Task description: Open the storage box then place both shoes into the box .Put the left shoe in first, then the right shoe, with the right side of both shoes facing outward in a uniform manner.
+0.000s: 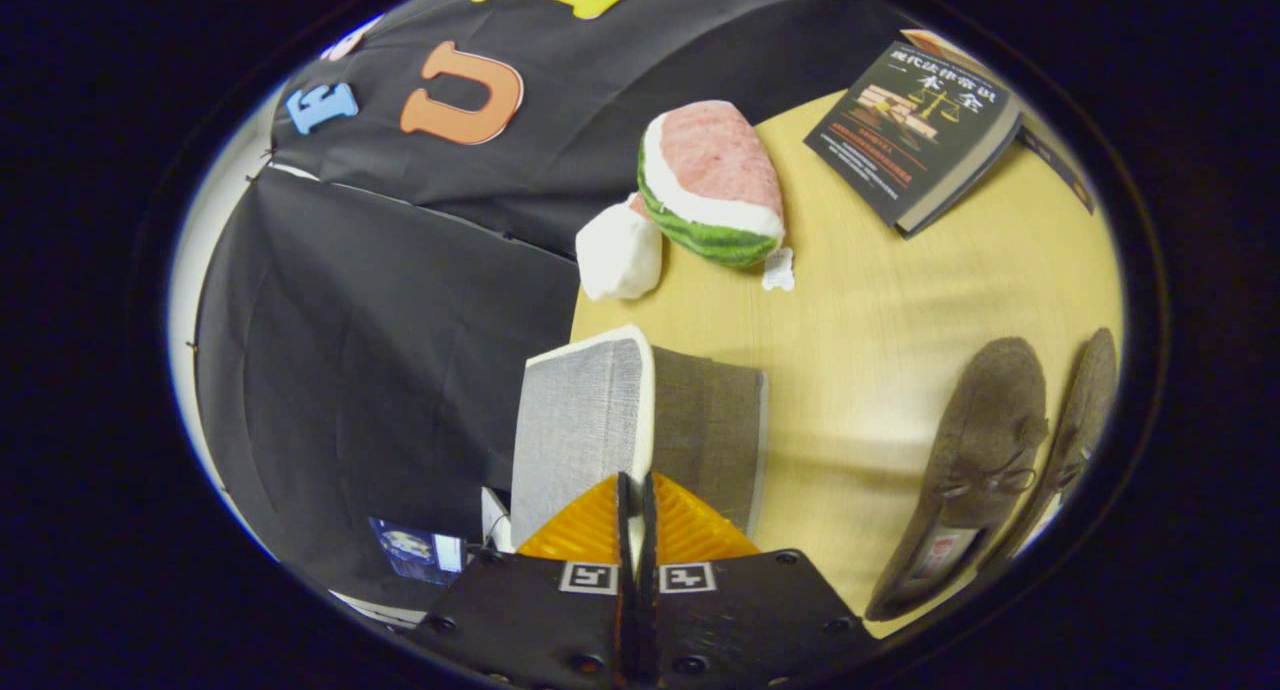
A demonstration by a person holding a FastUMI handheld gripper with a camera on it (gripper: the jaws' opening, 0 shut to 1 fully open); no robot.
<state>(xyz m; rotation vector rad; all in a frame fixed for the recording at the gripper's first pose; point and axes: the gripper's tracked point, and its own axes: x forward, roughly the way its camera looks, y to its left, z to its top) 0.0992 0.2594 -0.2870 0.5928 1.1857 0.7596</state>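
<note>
Your gripper (636, 515) has its jaws pinched tight on the lid (585, 425) of the storage box (712, 440), lifting it open; both shoes (985, 450) wait on the counter (870, 330) well right, so neither is boxed yet

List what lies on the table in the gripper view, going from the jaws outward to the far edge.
Gripper, jaws closed on the storage box lid → white plush piece → watermelon plush → book. The two shoes lie off to the side.
</note>
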